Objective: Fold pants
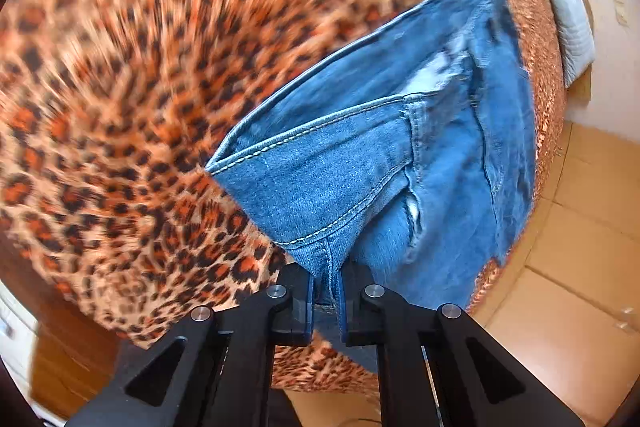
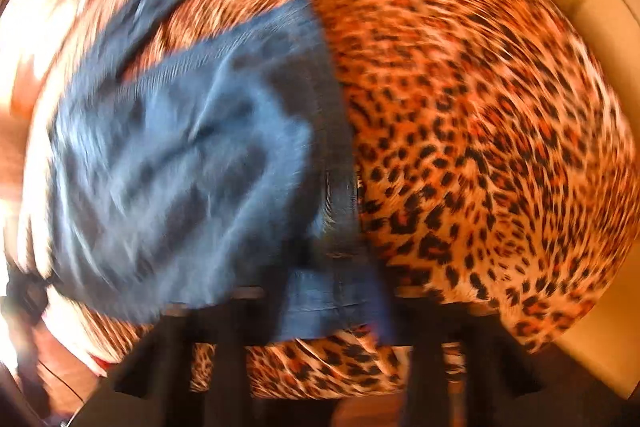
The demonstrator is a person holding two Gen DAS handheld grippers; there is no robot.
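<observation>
The left gripper [image 1: 326, 291] is shut tight on a hem of the jeans [image 1: 360, 163]. The blue cloth hangs out ahead of its fingers, over the spotted blanket [image 1: 120, 87].

The right gripper [image 2: 332, 307] looks closed on another edge of the jeans [image 2: 180, 155]. That view is very blurry, so this may be wrong. From there the jeans spread ahead and to the left of the fingers.

So both ends seem picked up. The step in hand is carrying the jeans across the blanket to make a fold.

Next, both hands should lay the held ends down flat, edge on edge, and only then let go.
</observation>
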